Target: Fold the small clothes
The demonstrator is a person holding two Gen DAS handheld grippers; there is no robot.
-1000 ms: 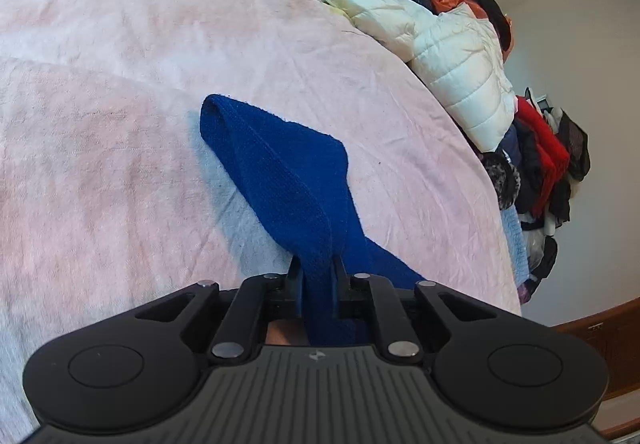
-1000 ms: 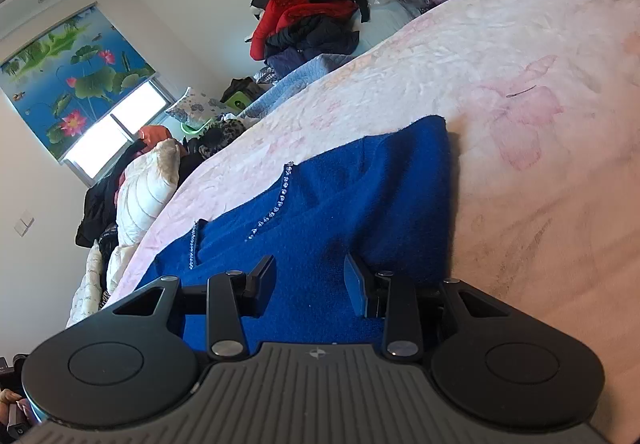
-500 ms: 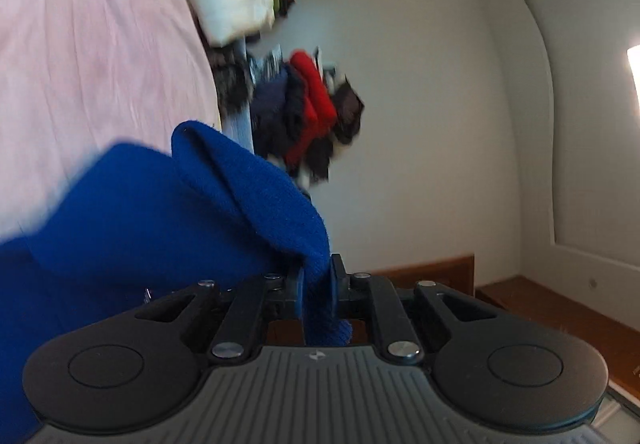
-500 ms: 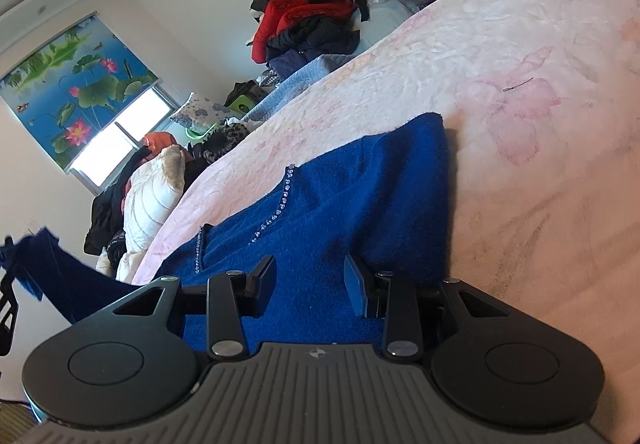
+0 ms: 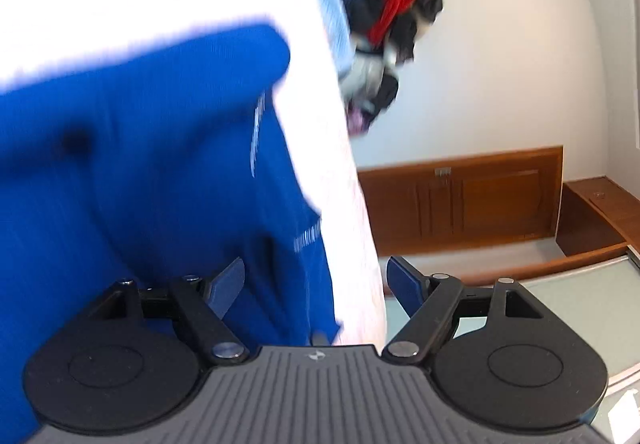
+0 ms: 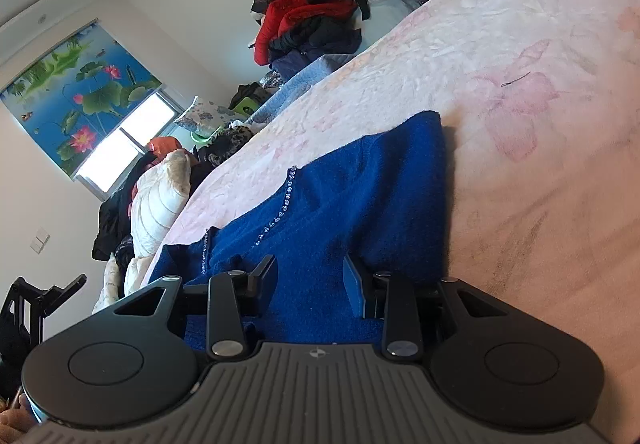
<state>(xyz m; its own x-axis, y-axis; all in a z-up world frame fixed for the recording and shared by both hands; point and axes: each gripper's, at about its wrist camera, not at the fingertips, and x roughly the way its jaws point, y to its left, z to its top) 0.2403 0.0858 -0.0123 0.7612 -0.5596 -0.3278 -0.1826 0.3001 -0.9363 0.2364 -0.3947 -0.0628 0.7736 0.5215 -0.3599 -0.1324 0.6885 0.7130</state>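
Note:
A small blue knit garment [image 6: 352, 203] with a line of small beads lies flat on the pink bedspread [image 6: 540, 123]. In the left wrist view the garment [image 5: 140, 163] is blurred and fills the left half. My left gripper [image 5: 316, 284] is open wide, with cloth lying between and below its fingers but not pinched. My right gripper [image 6: 310, 280] is open and rests low over the garment's near edge. The left gripper also shows at the far left of the right wrist view [image 6: 32, 304].
A pile of red and dark clothes [image 6: 316, 27] sits at the bed's far end, and a white puffer jacket [image 6: 156, 199] lies along its side. A wooden door [image 5: 480, 199] and floor lie beyond the bed's edge.
My left gripper carried a fold of the blue garment over onto its body, then opened and let go. My right gripper stayed in place, open.

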